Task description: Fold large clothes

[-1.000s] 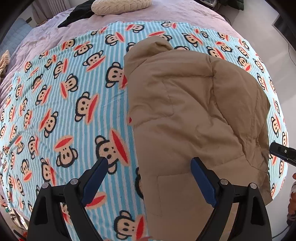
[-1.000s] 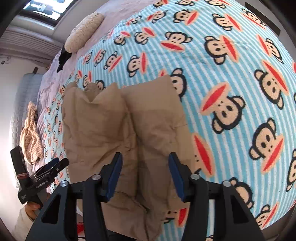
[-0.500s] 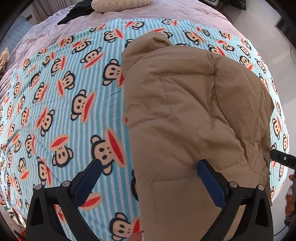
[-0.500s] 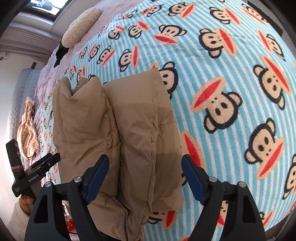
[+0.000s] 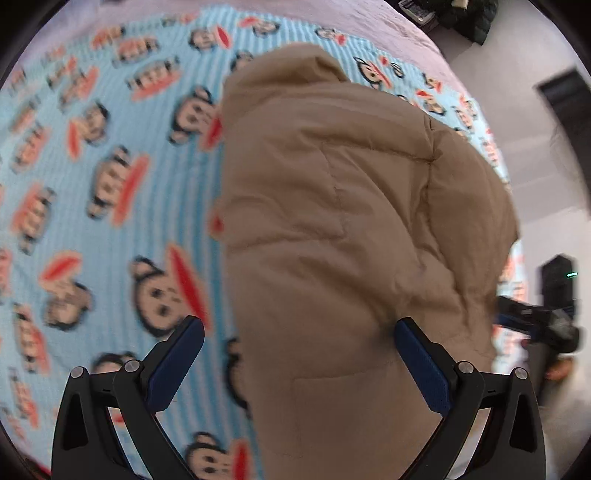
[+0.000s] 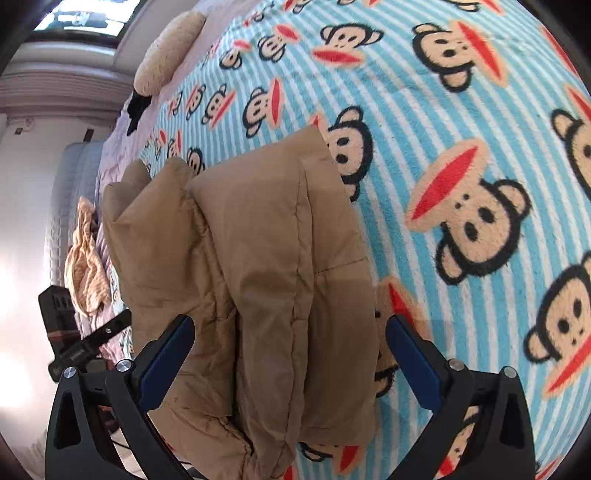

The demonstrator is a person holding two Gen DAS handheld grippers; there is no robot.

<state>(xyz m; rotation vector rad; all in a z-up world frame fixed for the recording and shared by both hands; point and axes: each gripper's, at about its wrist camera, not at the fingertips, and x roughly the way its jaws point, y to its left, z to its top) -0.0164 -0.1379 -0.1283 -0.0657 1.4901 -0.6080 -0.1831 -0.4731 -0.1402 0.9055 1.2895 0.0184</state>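
A tan puffer jacket (image 5: 343, 229) lies folded lengthwise on a blue striped monkey-print blanket (image 5: 110, 192). In the right wrist view the jacket (image 6: 258, 258) shows as two padded folds side by side. My left gripper (image 5: 299, 347) is open, just above the jacket's near end, its right finger (image 5: 417, 358) close over the cloth. My right gripper (image 6: 290, 345) is open, jaws wide, straddling the jacket's other end. Each gripper shows in the other's view: the right one (image 5: 535, 325) and the left one (image 6: 92, 339).
A cream knitted pillow (image 6: 170, 48) and a dark garment (image 6: 136, 109) lie at the bed's far end. A striped beige cloth (image 6: 85, 266) lies at the bed's edge. The white floor (image 5: 535, 158) runs beside the bed, with dark items (image 5: 469, 14) beyond.
Both grippers have moved closer over the jacket's ends. The right gripper's jaws have opened wider. The jacket has not been taken hold of.
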